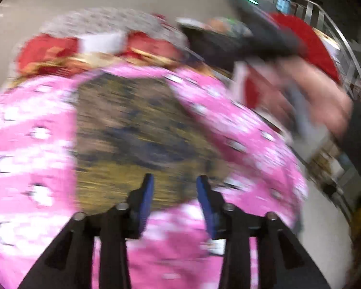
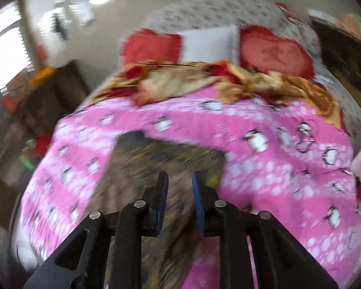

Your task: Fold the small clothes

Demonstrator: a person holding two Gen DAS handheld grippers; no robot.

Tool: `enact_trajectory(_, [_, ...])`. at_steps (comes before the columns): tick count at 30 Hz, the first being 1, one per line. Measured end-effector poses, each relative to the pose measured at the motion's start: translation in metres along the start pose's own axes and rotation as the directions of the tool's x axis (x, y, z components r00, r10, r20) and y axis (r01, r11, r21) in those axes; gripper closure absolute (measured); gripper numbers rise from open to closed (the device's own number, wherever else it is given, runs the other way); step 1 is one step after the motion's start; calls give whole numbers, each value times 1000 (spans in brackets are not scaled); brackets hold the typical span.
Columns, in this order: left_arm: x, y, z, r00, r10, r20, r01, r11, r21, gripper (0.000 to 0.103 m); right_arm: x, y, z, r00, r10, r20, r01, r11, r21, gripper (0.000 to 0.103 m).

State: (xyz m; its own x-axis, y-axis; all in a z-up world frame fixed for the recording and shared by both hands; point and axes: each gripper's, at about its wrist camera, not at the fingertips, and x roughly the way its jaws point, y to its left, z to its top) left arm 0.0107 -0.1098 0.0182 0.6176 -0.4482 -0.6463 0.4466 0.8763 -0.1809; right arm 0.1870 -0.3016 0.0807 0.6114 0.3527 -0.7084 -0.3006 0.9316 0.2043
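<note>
Both views are blurred. The left gripper [image 1: 175, 180] hovers with its jaws apart and nothing between them, above a brown-and-yellow patterned garment [image 1: 137, 130] spread flat on the pink penguin-print bedspread [image 1: 31, 144]. The right gripper [image 2: 180, 180] has a narrower gap, also empty, above the same garment [image 2: 166, 159]. A hand [image 1: 308, 91] holds that gripper in the left view's upper right.

No legible text or labels; red pillow [image 2: 275, 51] motif blurred.
</note>
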Motion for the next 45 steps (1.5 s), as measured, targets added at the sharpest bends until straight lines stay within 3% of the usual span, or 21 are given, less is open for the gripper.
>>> enact_trajectory(2, [2, 27, 5, 998, 60, -7, -60, 996, -61, 57, -7, 28, -35, 999, 34, -16, -35, 995, -91, 90])
enact_trajectory(5, [22, 60, 6, 997, 25, -78, -36, 988, -149, 59, -4, 69, -86, 999, 11, -34, -18, 977, -212, 91])
enact_trajectory(7, [44, 73, -4, 988, 26, -151, -54, 981, -185, 68, 5, 83, -113, 998, -41, -45, 27, 964, -266, 91])
enact_trajectory(10, [47, 71, -16, 992, 36, -117, -57, 982, -179, 68, 31, 80, -151, 982, -143, -124, 102, 952, -289, 91])
enact_trajectory(13, [40, 67, -15, 992, 48, -121, -69, 982, -175, 68, 27, 73, -168, 992, -120, -26, 109, 957, -269, 91])
enact_trajectory(16, [31, 74, 3, 994, 24, -111, -47, 977, -209, 68, 23, 71, -159, 992, -95, -88, 74, 973, -217, 89])
enact_trajectory(18, [30, 77, 32, 998, 44, -41, -52, 975, -217, 68, 18, 70, -145, 989, -79, -128, 53, 979, -195, 89])
enact_trajectory(22, [64, 81, 91, 998, 53, -30, -58, 978, -200, 68, 1, 59, -91, 988, -152, 17, 152, 987, -43, 88])
enact_trajectory(26, [118, 84, 128, 990, 117, -75, -129, 975, -180, 68, 26, 44, -57, 970, -244, 7, 242, 963, 118, 88])
enact_trajectory(30, [167, 98, 115, 979, 155, -132, -181, 960, -215, 68, 66, 30, -56, 969, -241, -54, 247, 941, 231, 88])
enact_trajectory(32, [174, 102, 99, 983, 149, -104, -169, 958, -231, 68, 87, 18, -69, 968, -236, -89, 250, 940, 231, 90])
enact_trajectory(36, [171, 107, 97, 988, 122, -91, -143, 953, -267, 67, 86, 13, -86, 976, -217, -5, 214, 956, 203, 93])
enact_trajectory(39, [161, 99, 109, 984, 144, -108, -166, 958, -236, 67, 84, 17, -84, 973, -228, -21, 228, 955, 188, 93])
enact_trajectory(42, [150, 95, 128, 992, 115, -56, -125, 964, -236, 65, 70, 21, -72, 972, -226, -62, 234, 947, 219, 93])
enact_trajectory(45, [162, 97, 155, 987, 152, -54, -160, 959, -233, 64, 50, 23, -48, 971, -239, 12, 228, 939, 258, 91])
